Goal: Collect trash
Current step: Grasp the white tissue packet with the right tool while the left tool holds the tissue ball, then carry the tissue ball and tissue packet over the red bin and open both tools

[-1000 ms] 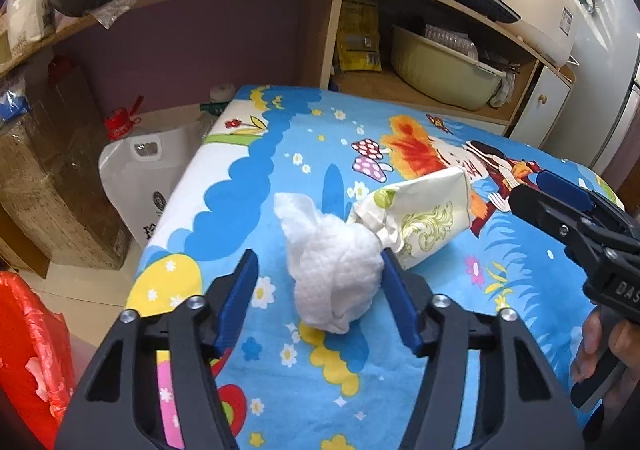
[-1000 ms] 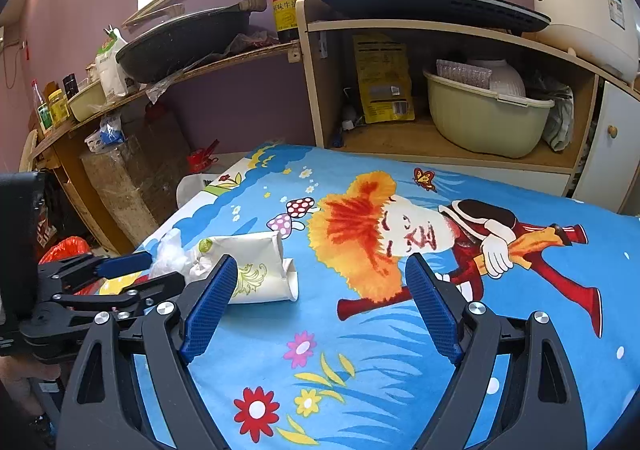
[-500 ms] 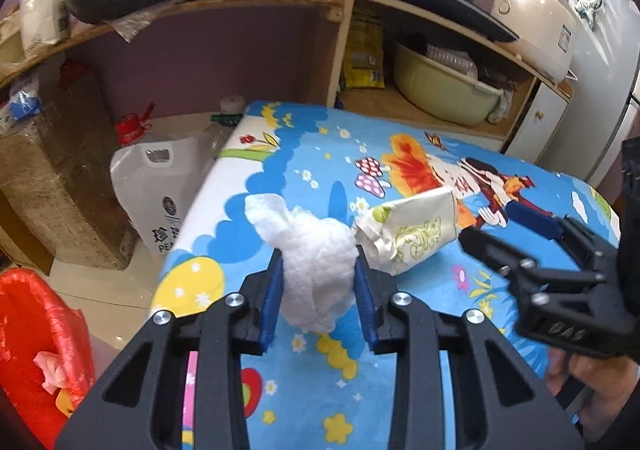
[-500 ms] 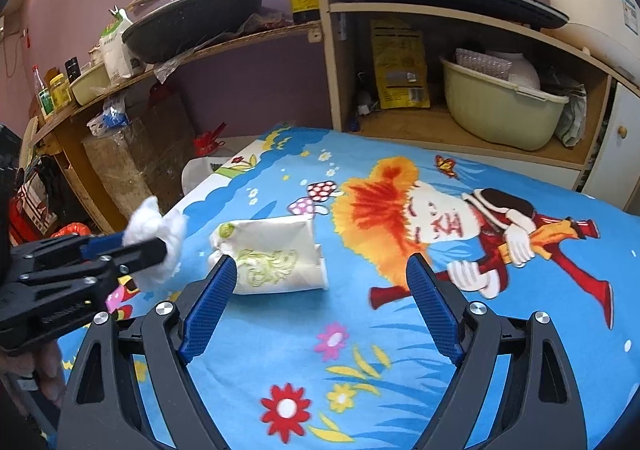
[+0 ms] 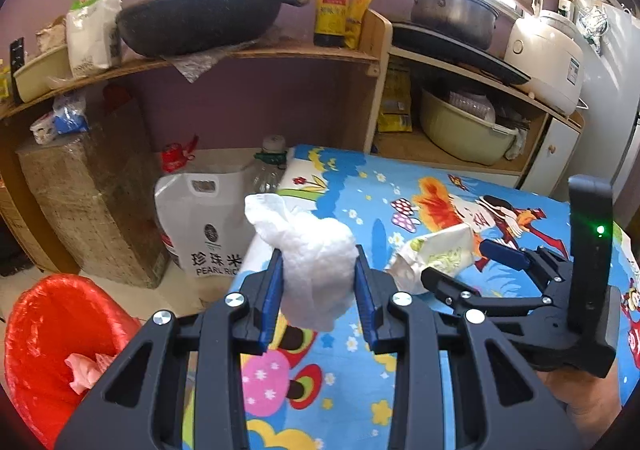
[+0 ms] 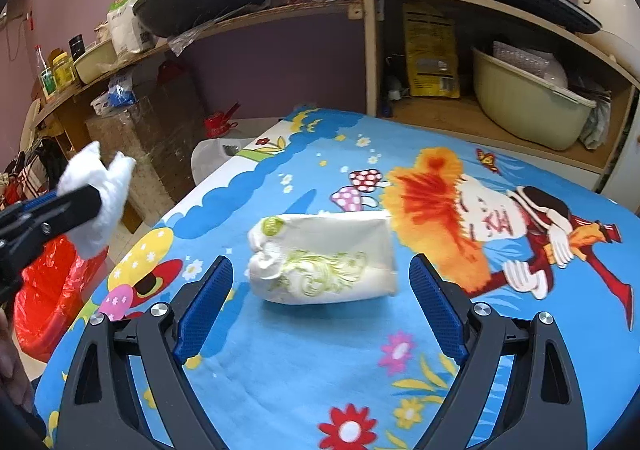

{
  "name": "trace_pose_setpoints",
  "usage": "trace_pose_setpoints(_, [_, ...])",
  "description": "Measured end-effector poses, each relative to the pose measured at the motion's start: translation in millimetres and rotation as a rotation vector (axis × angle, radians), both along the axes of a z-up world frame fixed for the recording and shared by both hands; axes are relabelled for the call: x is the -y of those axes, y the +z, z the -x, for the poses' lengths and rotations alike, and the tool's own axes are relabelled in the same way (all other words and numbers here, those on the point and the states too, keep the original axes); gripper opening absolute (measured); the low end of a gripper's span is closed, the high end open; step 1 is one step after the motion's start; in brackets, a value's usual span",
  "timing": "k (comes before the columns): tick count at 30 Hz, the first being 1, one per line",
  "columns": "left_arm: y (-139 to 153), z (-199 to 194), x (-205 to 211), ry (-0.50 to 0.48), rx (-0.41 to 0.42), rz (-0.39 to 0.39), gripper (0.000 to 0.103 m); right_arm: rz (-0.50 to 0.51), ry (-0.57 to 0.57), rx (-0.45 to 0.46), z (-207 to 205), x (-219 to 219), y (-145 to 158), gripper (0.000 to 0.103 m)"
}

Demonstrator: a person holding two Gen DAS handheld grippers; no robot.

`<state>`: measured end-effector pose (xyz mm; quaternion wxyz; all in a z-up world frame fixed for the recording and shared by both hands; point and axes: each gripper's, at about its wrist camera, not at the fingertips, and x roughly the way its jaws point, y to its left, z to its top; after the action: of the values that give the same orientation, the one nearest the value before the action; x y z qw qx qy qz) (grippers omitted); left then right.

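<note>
Left to right: a red-lined trash bin [image 5: 52, 334] stands on the floor off the left edge of the surface [image 6: 320, 370]. The left claw [image 5: 319, 290] is clamped on a crumpled white tissue wad [image 5: 316, 266], held clear of the surface, with the bin lying below and to its left. Near the surface's middle lies a flattened paper wrapper [image 6: 324, 262], its long axis running left to right across the right wrist view. The right claw [image 6: 320, 306] stands wide apart and empty, its blue pads flanking the wrapper's two ends without touching. This claw is the nearer one; the wrapper lies just ahead of it, and closing would likely squeeze it lengthwise.
</note>
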<state>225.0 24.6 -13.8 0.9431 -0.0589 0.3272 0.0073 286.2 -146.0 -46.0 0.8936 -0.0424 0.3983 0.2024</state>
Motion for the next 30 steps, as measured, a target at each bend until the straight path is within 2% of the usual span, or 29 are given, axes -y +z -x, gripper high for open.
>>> trace_pose_setpoints(5, [-5, 2, -12, 0.035, 0.0, -0.001, 0.032, 0.023, 0.002, -0.003, -6, -9, -5, 0.084])
trace_pose_setpoints(16, [-16, 1, -25, 0.041, -0.012, 0.045, 0.032, 0.082, 0.002, -0.027, -18, -21, -19, 0.084])
trace_pose_setpoints(19, [-18, 1, -27, 0.045, -0.013, 0.056, 0.032, 0.094, 0.012, -0.036, -19, -23, -22, 0.08])
trace_pose_setpoints(30, [-21, 2, -31, 0.051, -0.013, 0.072, 0.032, 0.086, 0.003, -0.007, -6, -20, -12, 0.079])
